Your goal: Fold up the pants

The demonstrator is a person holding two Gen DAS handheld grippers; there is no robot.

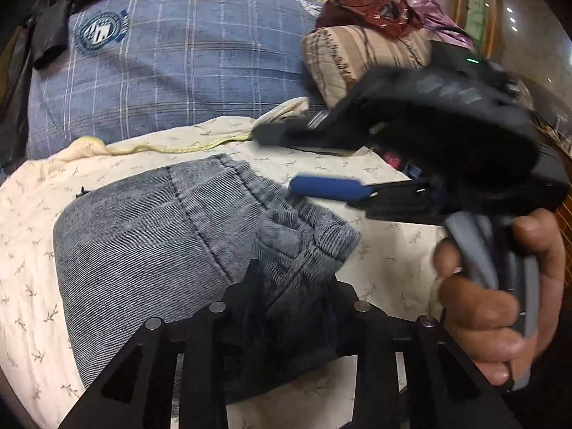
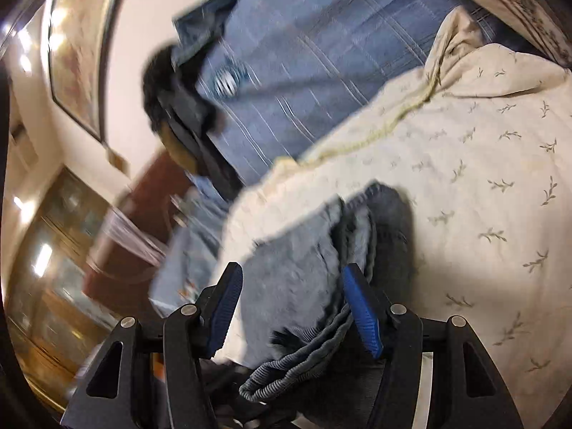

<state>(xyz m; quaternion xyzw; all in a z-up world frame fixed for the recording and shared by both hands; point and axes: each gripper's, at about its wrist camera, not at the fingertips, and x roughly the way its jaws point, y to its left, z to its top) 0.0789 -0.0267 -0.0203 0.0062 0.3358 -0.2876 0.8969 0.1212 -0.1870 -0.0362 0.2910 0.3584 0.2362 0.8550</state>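
cream bedspread carries the pants. your right gripper stands part open around loose cloth, unpinched; left gripper jaws hidden, can't tell. square the waistband first.

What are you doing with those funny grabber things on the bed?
A person is folding a pair of grey pants on a cream sheet, holding a gripper in each hand. The pants lie folded up, waistband bunched on the side nearest both grippers. The right gripper has its blue pads apart with the waistband between them, not squeezed. The left gripper sits low over the waistband; I can't tell whether it grips. A blue checked pillow lies behind.
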